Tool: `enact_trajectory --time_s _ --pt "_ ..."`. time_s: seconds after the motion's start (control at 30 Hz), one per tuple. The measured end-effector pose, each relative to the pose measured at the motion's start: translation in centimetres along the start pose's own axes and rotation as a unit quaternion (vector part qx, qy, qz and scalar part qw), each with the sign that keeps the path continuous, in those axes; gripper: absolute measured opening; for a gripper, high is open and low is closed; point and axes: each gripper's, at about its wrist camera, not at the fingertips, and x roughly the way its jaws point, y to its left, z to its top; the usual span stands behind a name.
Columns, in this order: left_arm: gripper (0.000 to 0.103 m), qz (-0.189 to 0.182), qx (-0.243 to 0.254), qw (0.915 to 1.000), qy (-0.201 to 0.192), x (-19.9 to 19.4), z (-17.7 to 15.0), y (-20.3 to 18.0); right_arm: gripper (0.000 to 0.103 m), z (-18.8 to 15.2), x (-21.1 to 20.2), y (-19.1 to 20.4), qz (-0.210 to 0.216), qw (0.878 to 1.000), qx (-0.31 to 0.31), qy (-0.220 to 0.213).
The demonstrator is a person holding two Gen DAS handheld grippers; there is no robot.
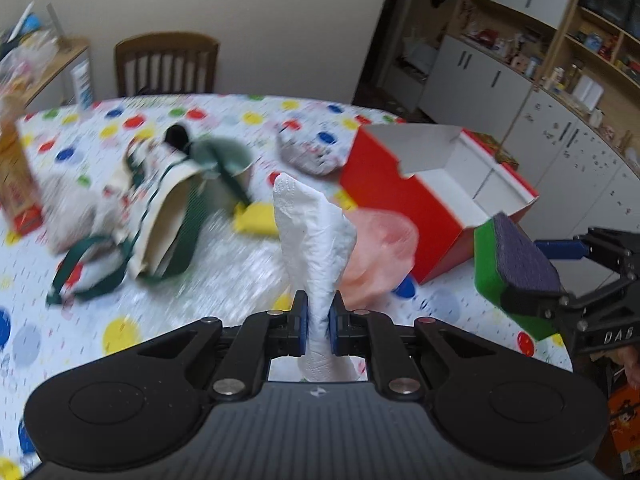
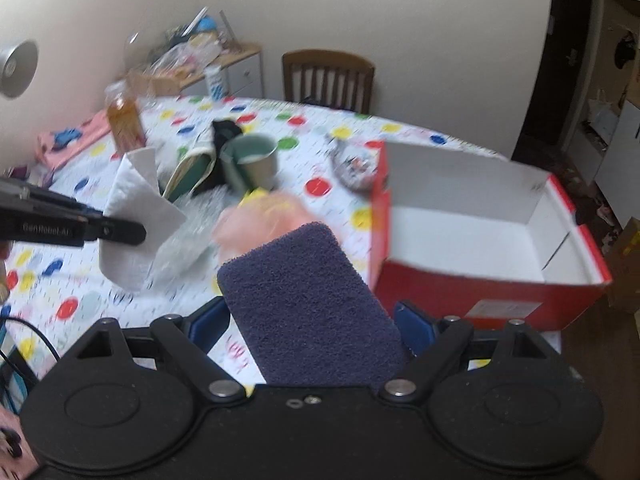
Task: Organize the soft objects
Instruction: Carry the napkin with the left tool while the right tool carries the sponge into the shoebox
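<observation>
1. A table under a white cloth printed with coloured polka dots (image 1: 224,264) fills the middle of both views. A cream wall stands behind it, a brown wooden slat-back chair (image 1: 167,65) sits at its far edge in the upper left of the left wrist view, and white cabinets with open wooden shelves (image 1: 532,64) run down the upper right.
2. The table's curved far edge meets a dark doorway at the upper right of the right wrist view; bare cloth lies open in the lower left of the left wrist view.
3. A red cardboard box with a white interior (image 2: 476,240) lies at centre right, its open top showing only white card inside.
4. A cream tote bag with green straps (image 1: 160,216) slumps at centre left, beside a grey-green metal cup (image 2: 256,160) whose contents are too blurred to tell.
5. A pale pink soft bundle (image 1: 380,256) lies on the cloth between bag and box, a small yellow soft piece (image 1: 256,220) just behind it.
6. The left gripper (image 1: 318,316) is clenched on a crumpled white paper towel (image 1: 316,232), held upright above the table.
7. The right gripper (image 2: 316,320) grasps a green sponge with a purple scouring face (image 2: 308,304) near the box.
</observation>
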Motion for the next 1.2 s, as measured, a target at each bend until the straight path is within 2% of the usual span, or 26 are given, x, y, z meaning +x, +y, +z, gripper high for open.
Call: enact_trajectory --time_s 0.37,0.7,0.87,1.2 --pt "0.010 -0.034 0.046 0.9983 -0.006 3.7 6.1 -5.7 0.089 4.2 -0.6 -7.5 -0.045 0.998 0.017 -0.031" --pt "0.010 -0.041 0.069 0.9968 0.007 8.8 11.1 -11.0 0.089 5.7 1.6 -13.7 -0.066 0.997 0.024 -0.028" --pt "0.010 -0.041 0.072 0.9960 0.034 12.5 13.2 -13.2 0.089 6.2 3.3 -16.2 -0.071 0.997 0.020 -0.015" --pt "0.010 -0.014 0.083 0.9928 0.086 21.0 16.1 -16.6 0.089 6.5 7.2 -19.8 -0.072 0.997 -0.003 0.018"
